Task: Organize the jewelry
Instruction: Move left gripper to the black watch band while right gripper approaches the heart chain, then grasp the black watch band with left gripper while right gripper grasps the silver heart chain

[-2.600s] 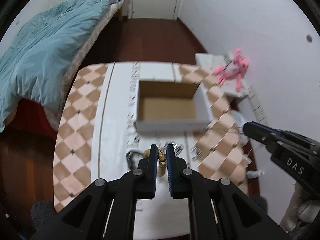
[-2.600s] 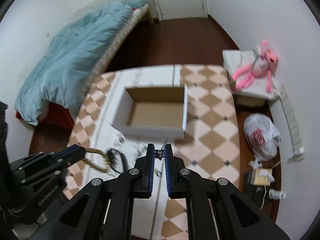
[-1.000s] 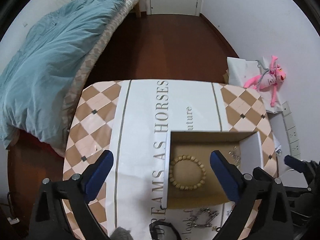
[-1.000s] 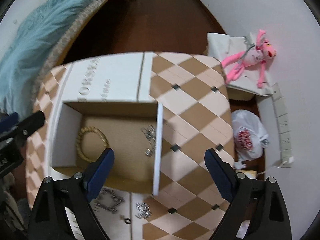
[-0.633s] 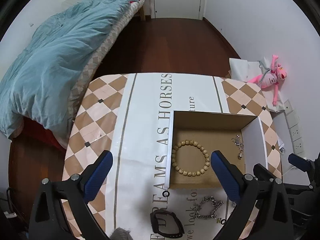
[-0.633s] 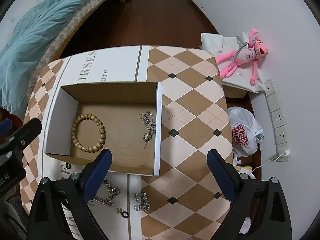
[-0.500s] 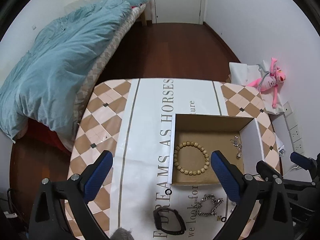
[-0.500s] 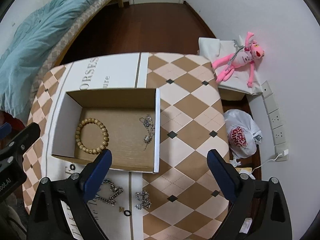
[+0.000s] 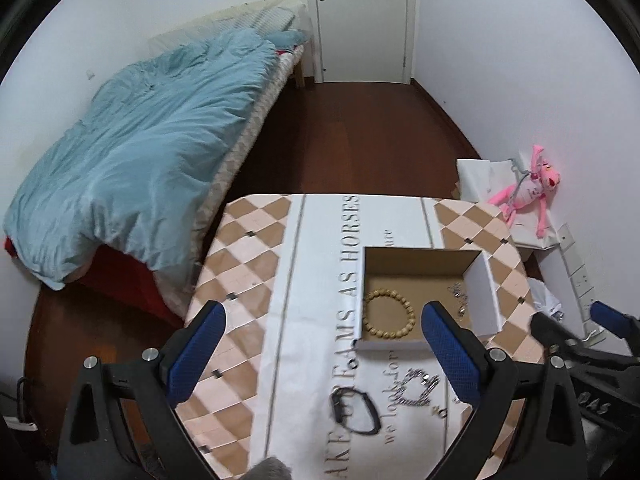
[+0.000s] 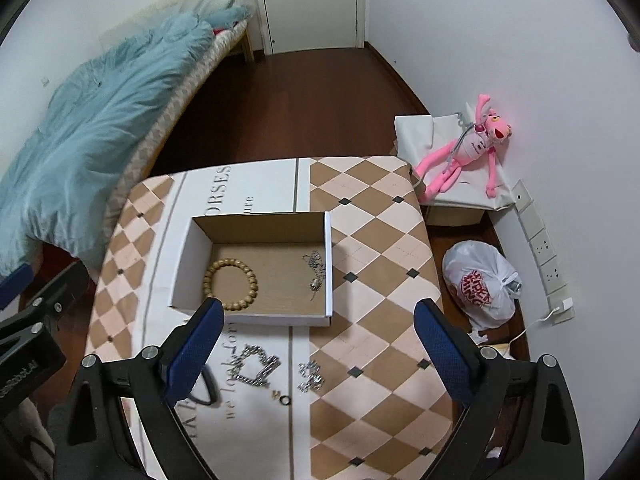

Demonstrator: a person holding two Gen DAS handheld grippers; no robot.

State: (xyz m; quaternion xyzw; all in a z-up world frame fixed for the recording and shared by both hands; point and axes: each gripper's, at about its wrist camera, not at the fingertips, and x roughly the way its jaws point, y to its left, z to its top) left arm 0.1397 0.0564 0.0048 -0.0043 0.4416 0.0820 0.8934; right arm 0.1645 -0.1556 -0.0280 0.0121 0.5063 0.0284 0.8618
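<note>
An open cardboard box (image 10: 329,264) (image 9: 486,296) sits on the table. Inside lie a wooden bead bracelet (image 10: 231,284) (image 9: 388,317) and a thin silver chain (image 10: 315,272) (image 9: 459,300). In front of the box on the cloth lie a chunky silver chain (image 10: 256,366) (image 9: 416,390), a small silver cluster (image 10: 310,376), a small dark ring (image 10: 285,401) and a black band (image 9: 356,414) (image 10: 206,388). My left gripper (image 9: 320,340) and right gripper (image 10: 316,332) are both wide open and empty, held above the table's near side.
The table (image 10: 380,240) has a checkered cloth with lettering. A bed with a blue duvet (image 9: 140,160) stands left. A pink plush toy (image 10: 468,152) on a box, a white plastic bag (image 10: 480,292) and wall sockets are on the right. A door (image 9: 360,20) is at the back.
Both grippers carried jewelry, opened and left the bracelet and the thin chain in the box. Since then both have pulled back and up from the box, staying open.
</note>
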